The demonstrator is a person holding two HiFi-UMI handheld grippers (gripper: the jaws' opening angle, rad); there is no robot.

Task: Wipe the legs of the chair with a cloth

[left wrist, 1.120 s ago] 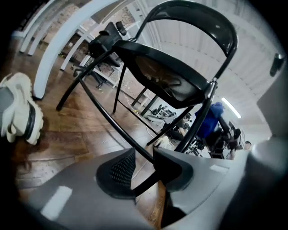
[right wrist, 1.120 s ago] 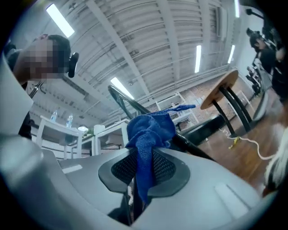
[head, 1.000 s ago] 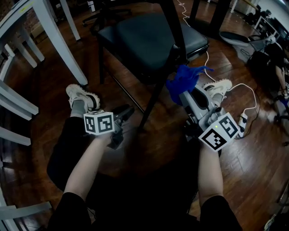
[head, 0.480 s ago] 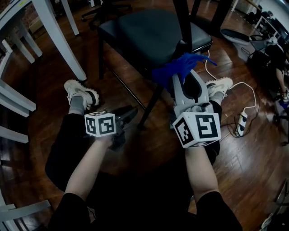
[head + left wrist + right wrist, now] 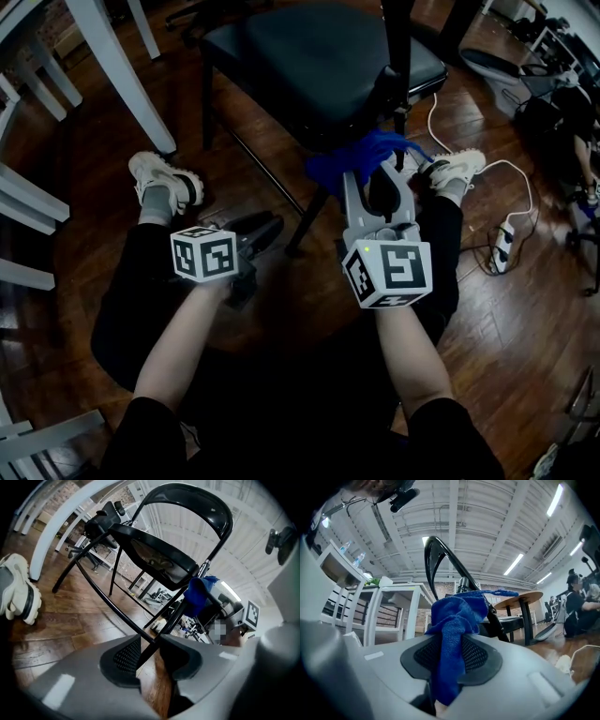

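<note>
Right gripper (image 5: 375,174) is clamped on the crumpled blue woven cloth (image 5: 342,161), right at the black metal folding chair's (image 5: 309,66) thin leg (image 5: 314,211) under the seat. Left gripper (image 5: 262,228) hangs half-open, empty, near the foot. Risk: the unsteadied chair skids, or the cloth snags and pulls free.

The person wears a black top with short sleeves (image 5: 142,424), black trousers (image 5: 131,309) and grey socks (image 5: 154,201). The left trainer (image 5: 157,176) and the right trainer (image 5: 457,166) are chunky and white with dark soles. The left tongs (image 5: 268,225) and the right tongs (image 5: 375,165) have smooth pale grey shells. Each jaw is inlaid with a black pad (image 5: 476,656) of fine mesh texture. Each carries a white cube with black square markers, the left cube (image 5: 203,254) and the right cube (image 5: 387,273). The right cube has a small green dot near one corner.
</note>
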